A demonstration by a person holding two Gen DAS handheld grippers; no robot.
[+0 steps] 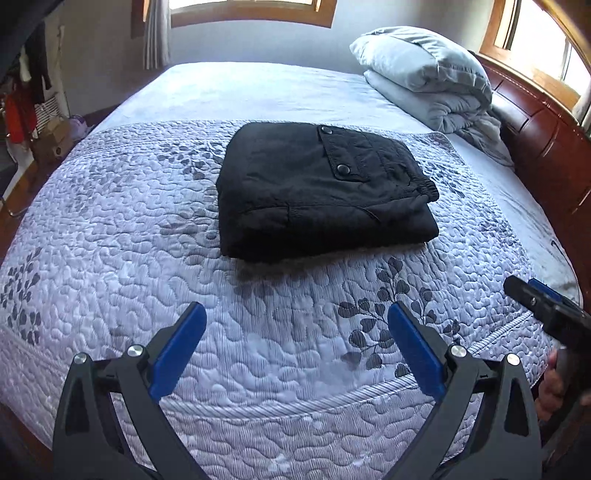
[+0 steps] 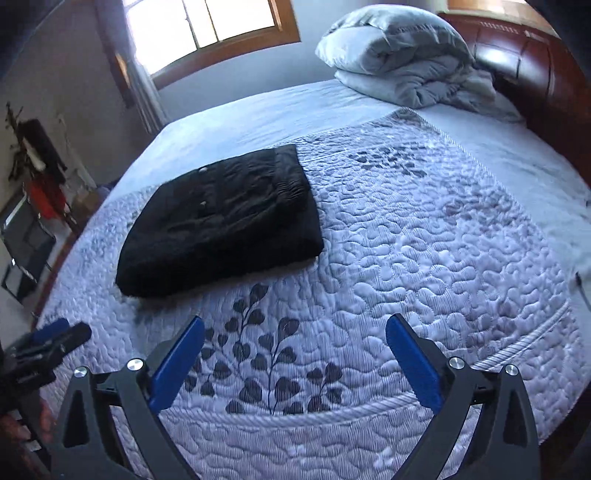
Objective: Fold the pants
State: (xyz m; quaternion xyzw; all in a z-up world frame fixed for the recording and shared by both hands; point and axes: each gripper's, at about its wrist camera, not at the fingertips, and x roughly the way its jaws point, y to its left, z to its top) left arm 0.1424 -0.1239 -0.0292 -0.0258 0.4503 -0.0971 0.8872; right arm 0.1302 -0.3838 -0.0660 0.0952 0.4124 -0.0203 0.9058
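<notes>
Pants [image 1: 317, 192] lie folded into a thick black rectangle on the quilt [image 1: 258, 350], in the middle of the bed. One pocket flap with two dark snap buttons faces up, and the elastic waistband is at the right edge. No readable label or writing shows. Left gripper [image 1: 295, 350] and right gripper [image 2: 293, 354] both hover spread wide with nothing between the jaws, apart from the pants.

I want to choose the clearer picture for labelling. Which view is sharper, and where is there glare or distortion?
Left wrist view: sharp, the black folded pants show pocket snaps clearly; window overexposed. Right wrist view: softer, the pants lose detail; window blown out. Both bend the bed's quilt by fisheye.
</notes>
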